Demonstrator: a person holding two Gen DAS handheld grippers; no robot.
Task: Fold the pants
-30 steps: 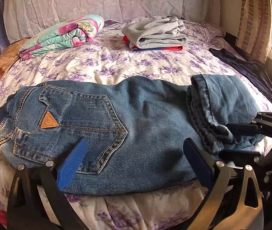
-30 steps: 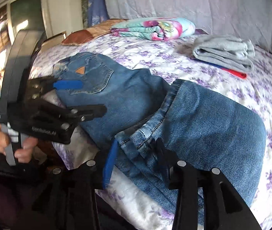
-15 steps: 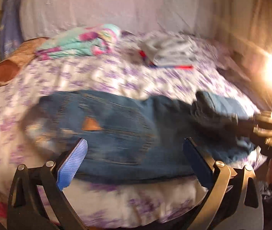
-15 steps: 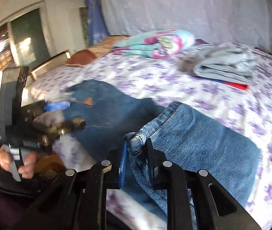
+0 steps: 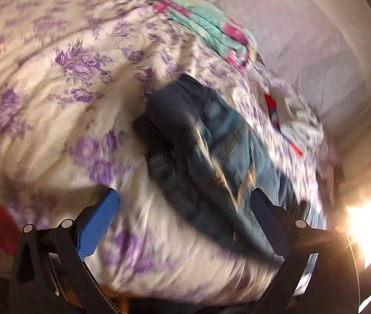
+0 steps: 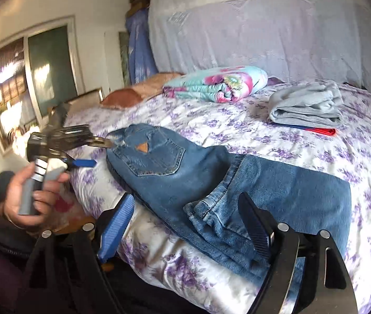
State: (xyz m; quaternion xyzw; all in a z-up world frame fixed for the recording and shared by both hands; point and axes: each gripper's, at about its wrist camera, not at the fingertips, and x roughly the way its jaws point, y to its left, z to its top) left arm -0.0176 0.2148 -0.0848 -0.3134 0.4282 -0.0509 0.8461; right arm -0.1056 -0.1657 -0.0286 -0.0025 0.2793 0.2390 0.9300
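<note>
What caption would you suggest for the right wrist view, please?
Open right gripper hovers over half-folded jeans on the floral bedspread; left gripper nears the waistband.

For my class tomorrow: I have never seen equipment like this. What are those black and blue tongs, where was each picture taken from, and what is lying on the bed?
There is no robot here. A person holds a pair of hand-held tongs in each hand, and each carries a wide-angle camera looking along its two fingers. The blurred picture comes from the left tongs, the sharp one from the right tongs. In the sharp view you also see the person's left hand gripping the other tool. Both tongs are open and hold nothing. On the floral bedspread lie partly folded blue jeans, a folded colourful blanket and a folded grey garment.
</note>
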